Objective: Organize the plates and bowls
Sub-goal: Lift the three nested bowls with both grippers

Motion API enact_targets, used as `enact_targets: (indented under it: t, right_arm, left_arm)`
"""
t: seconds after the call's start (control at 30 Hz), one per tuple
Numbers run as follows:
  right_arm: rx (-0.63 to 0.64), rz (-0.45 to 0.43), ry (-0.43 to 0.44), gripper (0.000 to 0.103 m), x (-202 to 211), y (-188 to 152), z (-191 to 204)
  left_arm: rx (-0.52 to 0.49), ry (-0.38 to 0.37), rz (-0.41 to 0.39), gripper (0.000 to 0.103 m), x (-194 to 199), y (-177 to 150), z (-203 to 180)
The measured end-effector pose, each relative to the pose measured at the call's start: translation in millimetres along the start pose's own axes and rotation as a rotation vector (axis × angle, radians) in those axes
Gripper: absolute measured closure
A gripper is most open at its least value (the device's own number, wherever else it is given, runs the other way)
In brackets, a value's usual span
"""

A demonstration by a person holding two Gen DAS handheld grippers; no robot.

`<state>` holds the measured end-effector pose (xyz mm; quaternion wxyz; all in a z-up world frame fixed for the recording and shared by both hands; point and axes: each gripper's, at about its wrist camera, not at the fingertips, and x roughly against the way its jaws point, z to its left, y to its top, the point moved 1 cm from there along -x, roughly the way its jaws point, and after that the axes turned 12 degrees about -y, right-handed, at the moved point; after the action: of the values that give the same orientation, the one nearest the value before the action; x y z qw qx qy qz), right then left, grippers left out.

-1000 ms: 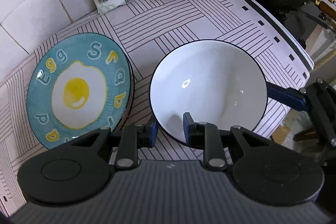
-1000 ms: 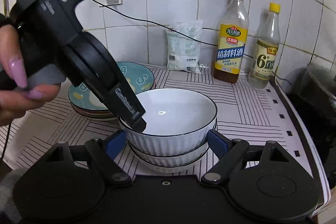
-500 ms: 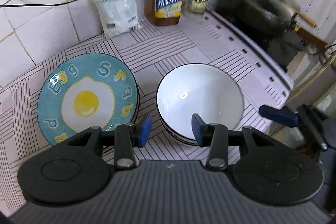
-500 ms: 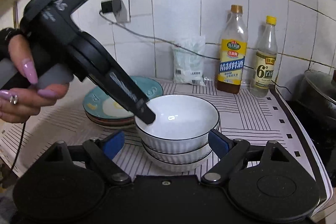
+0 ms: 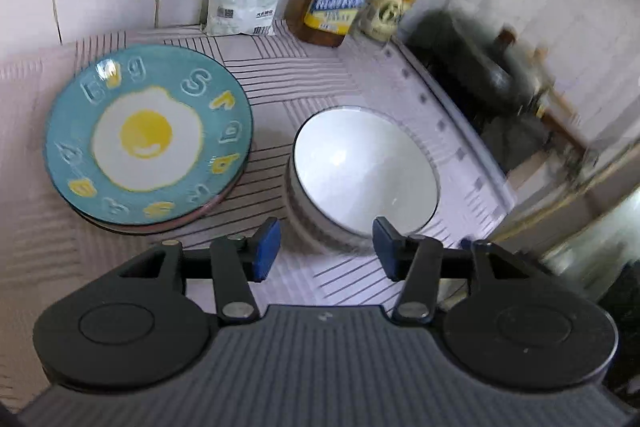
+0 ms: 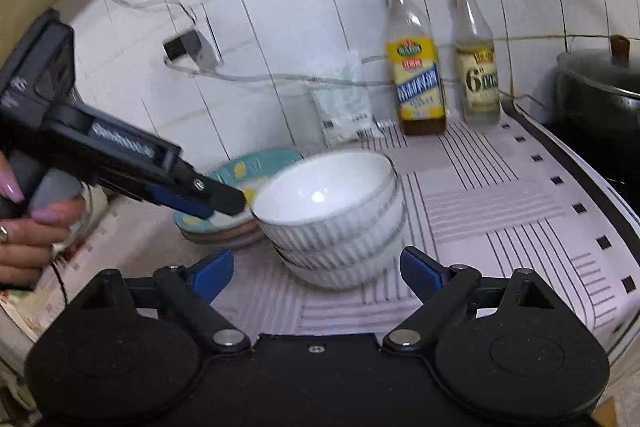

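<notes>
A stack of white ribbed bowls [image 5: 362,167] stands on the striped counter mat, also in the right wrist view [image 6: 332,211]. A stack of plates topped by a teal fried-egg plate [image 5: 148,135] sits to its left; in the right wrist view the plates [image 6: 240,171] lie behind the bowls. My left gripper [image 5: 326,251] is open and empty, above and in front of the bowls; it shows in the right wrist view [image 6: 216,201] left of the top bowl's rim. My right gripper [image 6: 316,273] is open and empty, just in front of the bowl stack.
Two bottles [image 6: 416,67] [image 6: 478,59] and a white bag [image 6: 346,107] stand against the tiled wall. A black lidded pot [image 6: 600,95] sits on the stove at the right. A cable runs along the wall from a socket [image 6: 184,47]. The mat's edge [image 6: 600,247] falls away at right.
My left gripper let go of the top bowl's rim, opened wider and rose back toward the left. My right gripper drew back a little. The bowls stayed stacked.
</notes>
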<state>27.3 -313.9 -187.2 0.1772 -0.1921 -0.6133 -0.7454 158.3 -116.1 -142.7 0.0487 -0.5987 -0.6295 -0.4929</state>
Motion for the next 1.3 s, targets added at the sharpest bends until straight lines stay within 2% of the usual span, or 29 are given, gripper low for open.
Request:
enact_targets:
  t: [0.1, 0.23, 0.33, 0.47, 0.67, 0.77, 0.87, 1.03, 1.3]
  right_arm:
    - [0.040, 0.023, -0.013, 0.009, -17.2, -6.0, 0.5]
    - [0.154, 0.044, -0.067, 0.009, -41.2, -12.5, 6.0]
    - [0.190, 0.055, -0.061, 0.009, -58.3, -14.1, 6.6]
    - [0.210, 0.009, -0.055, 0.008, -72.4, -16.5, 7.3]
    - [0.218, -0.033, -0.026, 0.008, -79.9, -20.6, 14.8]
    - [0.200, -0.032, -0.029, 0.005, -85.9, -19.9, 12.0]
    - [0.180, -0.013, -0.005, 0.002, -94.0, -16.8, 6.9]
    - [0.192, -0.003, 0.030, 0.002, -103.4, -14.1, 5.5]
    - [0.195, -0.019, 0.064, 0.000, -115.2, -10.0, 7.1]
  left_arm:
    - [0.066, -0.028, -0.006, 0.046, -8.3, 3.0, 12.5]
    - [0.062, -0.009, 0.023, 0.046, -25.9, 5.3, 19.8]
    - [0.082, -0.016, 0.041, 0.043, -38.6, 5.7, 26.9]
    - [0.127, -0.040, 0.071, 0.040, -53.5, 6.9, 34.1]
    - [0.140, -0.057, 0.092, 0.040, -67.4, 5.5, 35.0]
    - [0.139, -0.042, 0.102, 0.042, -71.6, 6.1, 32.8]
    - [0.150, 0.010, 0.093, 0.046, -72.5, 6.1, 31.4]
    - [0.178, 0.017, 0.094, 0.057, -77.3, 8.5, 32.7]
    - [0.148, 0.051, 0.080, 0.058, -81.1, 11.8, 26.9]
